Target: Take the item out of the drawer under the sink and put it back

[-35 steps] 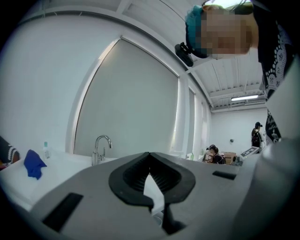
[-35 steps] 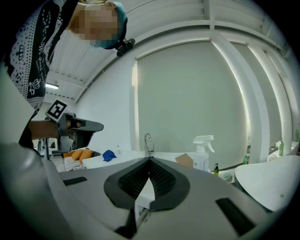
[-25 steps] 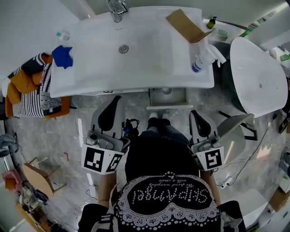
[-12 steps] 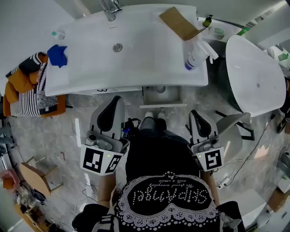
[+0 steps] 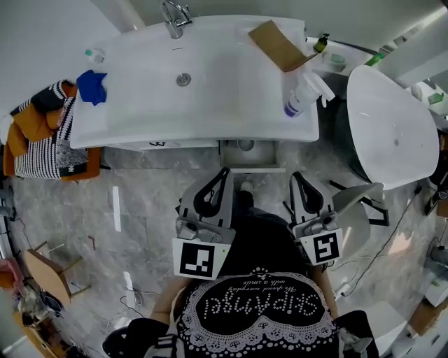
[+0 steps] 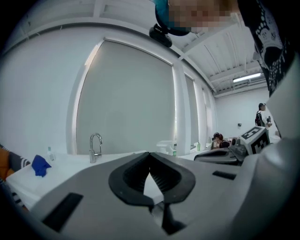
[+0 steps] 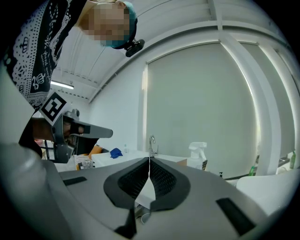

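Grey marbled floor (image 5: 140, 203) spreads below the white sink (image 5: 231, 84), which carries a spray bottle (image 5: 301, 94), a cardboard piece (image 5: 280, 43) and a blue cloth (image 5: 92, 85). At upper centre the drawer (image 5: 253, 166) stands open, with a pale round item (image 5: 245, 145) dimly visible inside. The left gripper (image 5: 224, 172) and right gripper (image 5: 297, 175) hover before it, fingers pressed together and empty. One should probably spread its fingers before dipping squarely in.

1 sink (image 5: 224, 87), 1 faucet (image 5: 175, 14), 1 spray bottle (image 5: 302, 94), 1 blue cloth (image 5: 92, 85), 1 drawer (image 5: 267, 155)
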The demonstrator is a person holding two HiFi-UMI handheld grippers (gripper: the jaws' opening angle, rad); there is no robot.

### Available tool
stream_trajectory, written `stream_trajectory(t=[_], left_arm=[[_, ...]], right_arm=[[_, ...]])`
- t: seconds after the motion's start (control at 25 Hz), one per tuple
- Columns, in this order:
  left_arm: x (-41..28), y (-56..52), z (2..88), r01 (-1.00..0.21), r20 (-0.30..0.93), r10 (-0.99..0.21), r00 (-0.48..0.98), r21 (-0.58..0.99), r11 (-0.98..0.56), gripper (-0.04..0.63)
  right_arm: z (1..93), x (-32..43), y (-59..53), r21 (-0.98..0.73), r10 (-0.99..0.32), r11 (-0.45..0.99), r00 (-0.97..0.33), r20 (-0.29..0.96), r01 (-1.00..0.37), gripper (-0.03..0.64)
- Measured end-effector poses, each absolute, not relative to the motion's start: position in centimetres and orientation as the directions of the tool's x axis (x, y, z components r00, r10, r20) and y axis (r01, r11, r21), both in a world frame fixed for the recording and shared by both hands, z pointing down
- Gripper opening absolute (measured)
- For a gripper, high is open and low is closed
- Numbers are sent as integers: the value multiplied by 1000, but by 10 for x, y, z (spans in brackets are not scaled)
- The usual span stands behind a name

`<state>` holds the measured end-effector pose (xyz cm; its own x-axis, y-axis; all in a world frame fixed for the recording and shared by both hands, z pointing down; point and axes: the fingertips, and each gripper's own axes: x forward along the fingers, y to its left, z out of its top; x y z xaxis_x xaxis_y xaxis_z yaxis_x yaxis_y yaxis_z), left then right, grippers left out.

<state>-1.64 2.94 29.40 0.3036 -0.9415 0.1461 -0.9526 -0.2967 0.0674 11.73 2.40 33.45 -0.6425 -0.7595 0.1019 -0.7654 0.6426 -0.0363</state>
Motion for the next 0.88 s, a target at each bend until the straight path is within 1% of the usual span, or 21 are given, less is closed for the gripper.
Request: stream_trajectory(t=[0.16, 0.64, 0.88], left_arm=[[-8, 32, 305, -953, 168, -939, 299, 110, -283, 5], [-14, 43, 309, -951, 175, -939, 297, 139, -275, 5], [-11, 43, 308, -947, 170, -935, 312, 138, -290, 5]], right_arm=[[333, 112, 25, -36, -751, 654, -654, 90, -756, 18], [331, 104, 30, -47, -729, 680, -682, 59, -731, 20], [335, 104, 30, -38, -720, 689, -690, 75, -724, 20]])
